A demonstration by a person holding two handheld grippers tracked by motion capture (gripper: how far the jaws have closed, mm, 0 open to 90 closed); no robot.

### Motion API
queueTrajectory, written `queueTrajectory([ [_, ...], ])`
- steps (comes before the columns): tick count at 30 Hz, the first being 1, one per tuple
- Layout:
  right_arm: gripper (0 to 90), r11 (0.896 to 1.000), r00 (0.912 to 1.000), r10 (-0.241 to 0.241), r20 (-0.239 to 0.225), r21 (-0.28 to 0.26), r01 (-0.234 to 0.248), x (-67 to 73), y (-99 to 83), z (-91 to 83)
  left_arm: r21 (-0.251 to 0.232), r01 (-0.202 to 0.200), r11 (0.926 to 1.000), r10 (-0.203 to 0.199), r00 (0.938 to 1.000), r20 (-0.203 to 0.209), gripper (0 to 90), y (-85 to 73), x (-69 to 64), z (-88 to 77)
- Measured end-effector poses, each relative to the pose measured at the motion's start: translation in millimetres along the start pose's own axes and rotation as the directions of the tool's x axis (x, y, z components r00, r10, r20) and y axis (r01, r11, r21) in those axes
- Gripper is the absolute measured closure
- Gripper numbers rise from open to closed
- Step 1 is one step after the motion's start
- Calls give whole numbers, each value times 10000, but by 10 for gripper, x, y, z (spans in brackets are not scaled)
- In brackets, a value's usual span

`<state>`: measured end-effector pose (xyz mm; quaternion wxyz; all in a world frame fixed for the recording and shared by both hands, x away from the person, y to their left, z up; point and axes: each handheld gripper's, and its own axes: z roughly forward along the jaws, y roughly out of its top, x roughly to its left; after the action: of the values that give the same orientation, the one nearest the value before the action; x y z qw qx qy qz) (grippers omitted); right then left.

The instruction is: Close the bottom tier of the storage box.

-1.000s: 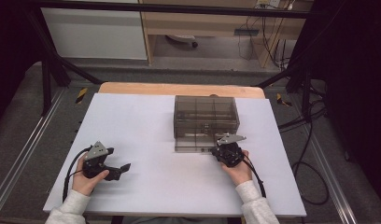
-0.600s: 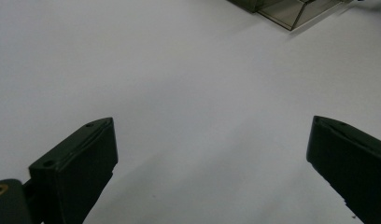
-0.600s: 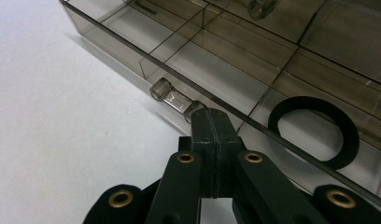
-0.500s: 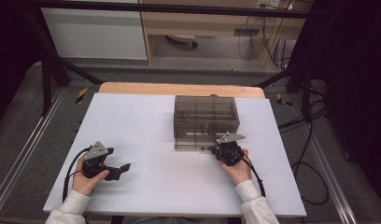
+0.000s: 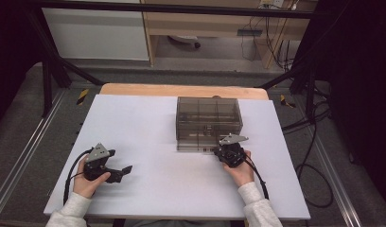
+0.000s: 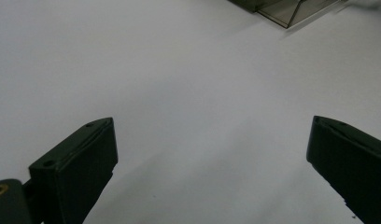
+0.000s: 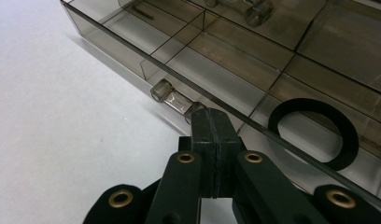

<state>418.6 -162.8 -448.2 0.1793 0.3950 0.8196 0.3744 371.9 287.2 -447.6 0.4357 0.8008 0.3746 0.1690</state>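
Note:
A smoky transparent drawer box (image 5: 208,118) stands on the white table (image 5: 148,132), right of centre. Its lowest drawer (image 7: 216,60) juts out a little toward me and is split into compartments. One compartment holds a black ring (image 7: 314,133). My right gripper (image 5: 218,150) sits at the drawer's front, jaws pressed flat together. Its tips (image 7: 212,119) touch the right end of the clear bar handle (image 7: 172,98), with nothing seen between them. My left gripper (image 5: 124,170) rests low over bare table at the front left, open, with nothing between its jaws (image 6: 212,154).
The box's corner (image 6: 286,9) shows far off in the left gripper view. A wooden strip (image 5: 181,90) edges the table's far side. Black frame posts (image 5: 49,71) and cables (image 5: 314,142) stand around the table, with shelving beyond.

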Motion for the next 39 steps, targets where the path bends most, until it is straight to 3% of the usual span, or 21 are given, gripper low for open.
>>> queueTrajectory([
  [39, 900, 10000, 9998, -77, 180, -53, 78, -61, 20, 47, 49, -33, 10000, 33, 10000, -15, 15, 0, 1, 3],
])
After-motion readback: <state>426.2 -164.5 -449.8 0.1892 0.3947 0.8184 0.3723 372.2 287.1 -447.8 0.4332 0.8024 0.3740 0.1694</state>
